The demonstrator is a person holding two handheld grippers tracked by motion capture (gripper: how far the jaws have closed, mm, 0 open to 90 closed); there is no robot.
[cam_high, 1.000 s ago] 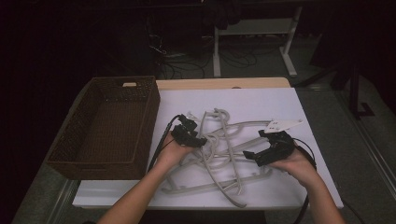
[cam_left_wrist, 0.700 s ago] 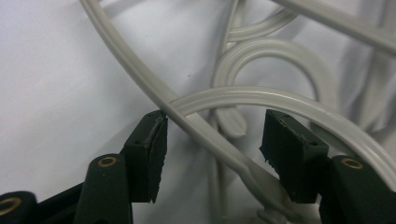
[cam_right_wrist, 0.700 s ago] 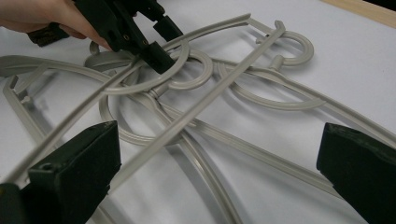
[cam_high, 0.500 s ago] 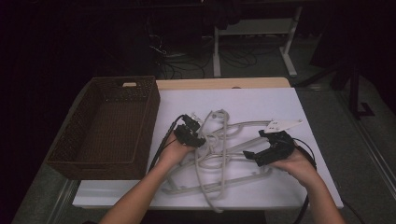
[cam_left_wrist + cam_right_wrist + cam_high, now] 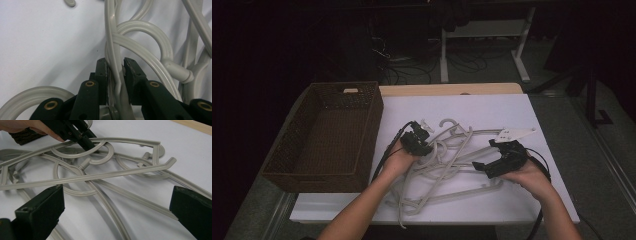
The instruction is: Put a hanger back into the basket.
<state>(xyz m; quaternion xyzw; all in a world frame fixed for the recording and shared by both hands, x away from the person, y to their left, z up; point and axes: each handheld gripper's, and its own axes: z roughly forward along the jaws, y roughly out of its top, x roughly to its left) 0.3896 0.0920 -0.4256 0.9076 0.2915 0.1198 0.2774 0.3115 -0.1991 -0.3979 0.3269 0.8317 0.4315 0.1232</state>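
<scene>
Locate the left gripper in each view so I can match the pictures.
High view: left gripper sits left of centre, at the left edge of the tangled grey plastic hangers, right of the wicker basket.
Left gripper view: its own fingers rise from the bottom centre, shut on a hanger bar.
Right gripper view: top left, reaching into the pile.
Shared landmark: the white table sheet.

Hangers (image 5: 452, 155) lie tangled right of basket (image 5: 324, 135).

Grey hangers (image 5: 447, 155), brown basket (image 5: 287, 170) (woven), white table (image 5: 512, 107)
</scene>
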